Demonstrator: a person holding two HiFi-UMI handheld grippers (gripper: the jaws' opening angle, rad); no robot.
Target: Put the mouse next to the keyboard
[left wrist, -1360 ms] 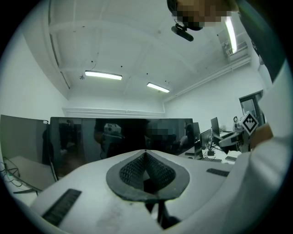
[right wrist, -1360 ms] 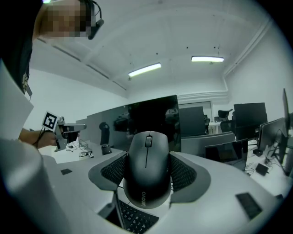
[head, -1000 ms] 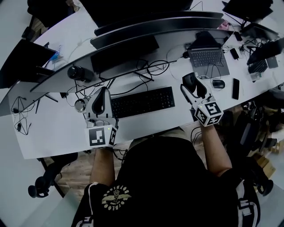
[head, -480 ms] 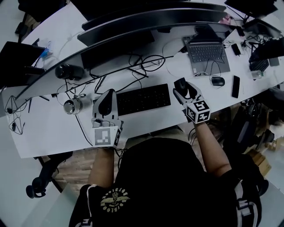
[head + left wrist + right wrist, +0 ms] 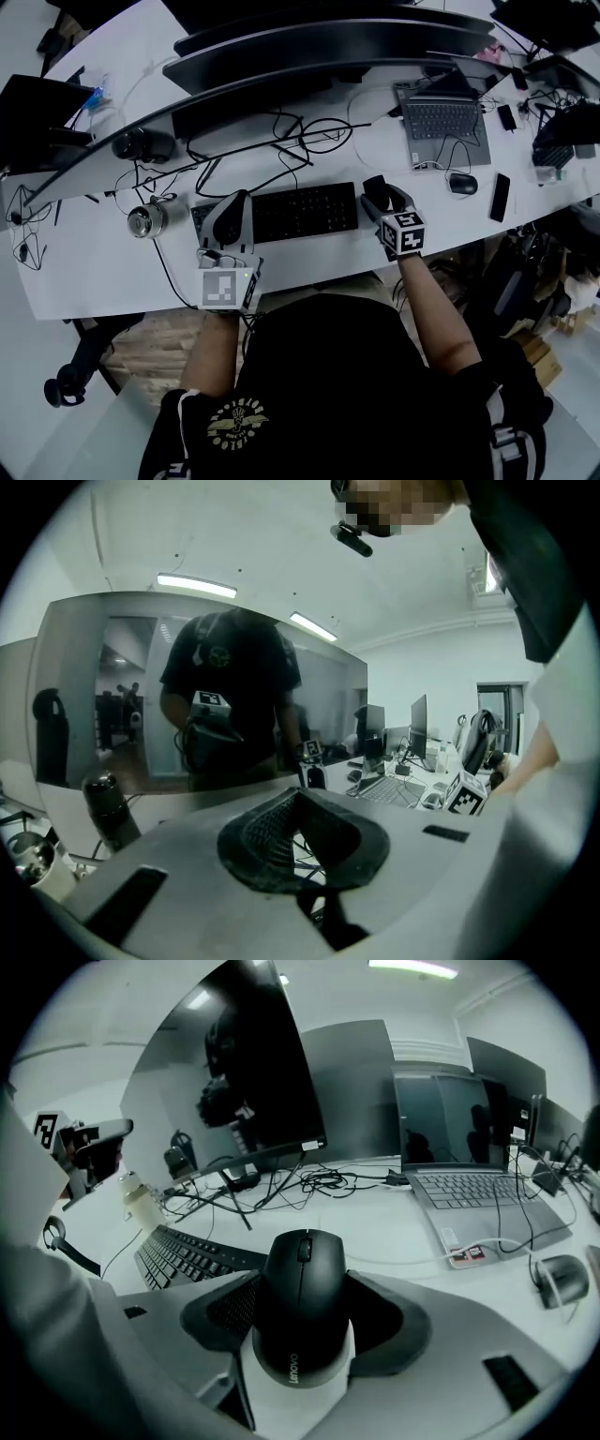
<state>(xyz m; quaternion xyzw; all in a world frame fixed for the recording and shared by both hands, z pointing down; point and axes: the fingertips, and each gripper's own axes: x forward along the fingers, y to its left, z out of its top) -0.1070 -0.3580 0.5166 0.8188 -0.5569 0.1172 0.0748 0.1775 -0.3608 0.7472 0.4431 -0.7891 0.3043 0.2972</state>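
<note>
A black mouse (image 5: pixel 302 1302) sits between the pads of my right gripper (image 5: pixel 302 1269), which is shut on it and holds it above the white desk (image 5: pixel 394 1232). In the head view the right gripper (image 5: pixel 382 199) and mouse (image 5: pixel 374 186) are just off the right end of the black keyboard (image 5: pixel 291 212). That keyboard (image 5: pixel 183 1255) lies to the mouse's lower left in the right gripper view. My left gripper (image 5: pixel 228 223) hovers over the keyboard's left end, with its pads (image 5: pixel 267 832) together and nothing between them.
An open laptop (image 5: pixel 441 122) stands at the back right, with a second mouse (image 5: pixel 462 184) and a phone (image 5: pixel 500 197) near it. Tangled cables (image 5: pixel 300 141) lie behind the keyboard under curved monitors (image 5: pixel 309 56). A metal cup (image 5: pixel 145 222) stands left of the keyboard.
My right gripper has carried the mouse left, from the laptop side to the keyboard's right end. The left gripper has stayed by the keyboard's left end.
</note>
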